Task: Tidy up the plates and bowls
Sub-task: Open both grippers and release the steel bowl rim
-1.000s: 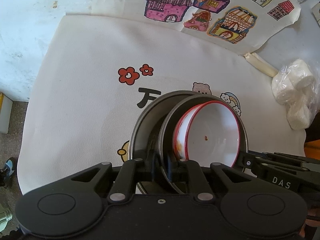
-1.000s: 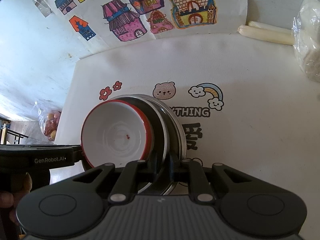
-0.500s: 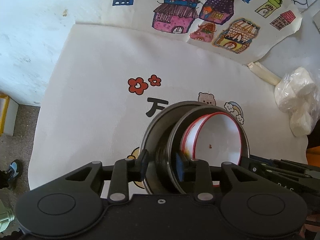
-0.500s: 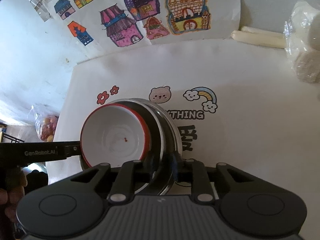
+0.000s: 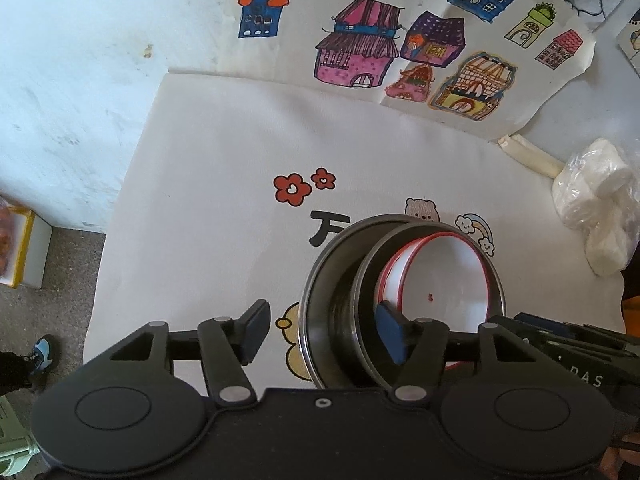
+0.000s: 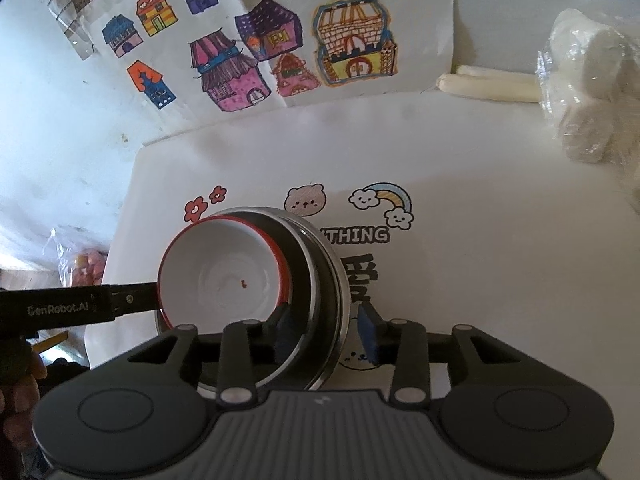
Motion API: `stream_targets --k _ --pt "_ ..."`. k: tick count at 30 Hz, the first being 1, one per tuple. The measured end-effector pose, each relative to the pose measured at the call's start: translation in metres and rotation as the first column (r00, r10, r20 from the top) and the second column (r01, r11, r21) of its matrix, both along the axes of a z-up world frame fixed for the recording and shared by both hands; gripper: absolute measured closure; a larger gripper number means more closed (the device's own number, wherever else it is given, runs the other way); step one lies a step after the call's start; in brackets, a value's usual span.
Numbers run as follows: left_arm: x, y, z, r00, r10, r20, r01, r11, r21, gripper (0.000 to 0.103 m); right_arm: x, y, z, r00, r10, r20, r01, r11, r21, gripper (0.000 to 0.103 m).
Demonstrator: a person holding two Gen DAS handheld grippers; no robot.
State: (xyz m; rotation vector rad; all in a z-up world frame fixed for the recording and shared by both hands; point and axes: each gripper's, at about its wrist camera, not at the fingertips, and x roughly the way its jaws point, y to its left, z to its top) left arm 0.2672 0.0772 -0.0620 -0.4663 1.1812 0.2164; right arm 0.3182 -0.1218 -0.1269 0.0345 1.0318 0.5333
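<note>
Beside the printed bear on the white mat (image 5: 208, 184), the nested steel bowls (image 5: 332, 280) with the red-rimmed bowl (image 5: 444, 280) inside now sit released, both left gripper (image 5: 320, 332) and right gripper (image 6: 326, 330) fingers opening off rims clamped a second ago, so this stack looks finished.

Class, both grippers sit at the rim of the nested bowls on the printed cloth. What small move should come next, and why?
Probably lift both grippers clear. The left gripper and right gripper are opening, pads off the rims, while the red-rimmed white bowl sits nested in the steel bowls on the cloth.

"GenRobot.AI" on left gripper (image 6: 120, 304), "THING" on white cloth (image 6: 480, 280)
</note>
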Motion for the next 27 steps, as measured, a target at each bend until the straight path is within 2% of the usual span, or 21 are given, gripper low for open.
stream_targets --k 2,4,10,15,17,22,27 --pt "-0.001 0.000 0.002 1.000 -0.001 0.004 0.001 1.000 0.008 0.036 -0.002 -0.001 0.002 1.000 -0.004 0.009 0.004 1.000 0.006 0.049" --pt "-0.002 0.001 0.004 1.000 -0.002 0.008 0.002 1.000 0.016 0.032 -0.005 -0.001 0.004 1.000 -0.009 0.021 0.009 1.000 0.003 0.048" --pt "-0.007 0.002 0.009 1.000 -0.008 0.025 0.007 0.999 0.039 0.019 -0.013 -0.005 0.011 0.998 -0.042 0.041 0.041 0.999 0.016 0.036" --pt "-0.011 0.002 0.012 0.999 -0.020 0.037 0.018 0.999 0.052 0.014 -0.022 -0.006 0.017 0.996 -0.065 0.067 0.063 0.997 0.035 0.028" --pt "-0.013 0.003 0.013 0.999 -0.024 0.047 0.022 0.998 0.056 0.008 -0.027 -0.007 0.021 0.994 -0.074 0.080 0.071 0.996 0.047 0.022" --pt "-0.020 0.003 0.022 0.994 -0.022 0.103 0.016 0.998 0.061 0.001 -0.038 -0.009 0.030 0.990 -0.082 0.119 0.072 0.994 0.082 0.009" --pt "-0.025 0.003 0.030 0.990 -0.026 0.140 0.017 0.998 0.066 0.001 -0.046 -0.014 0.038 0.982 -0.103 0.155 0.085 0.990 0.115 0.002"
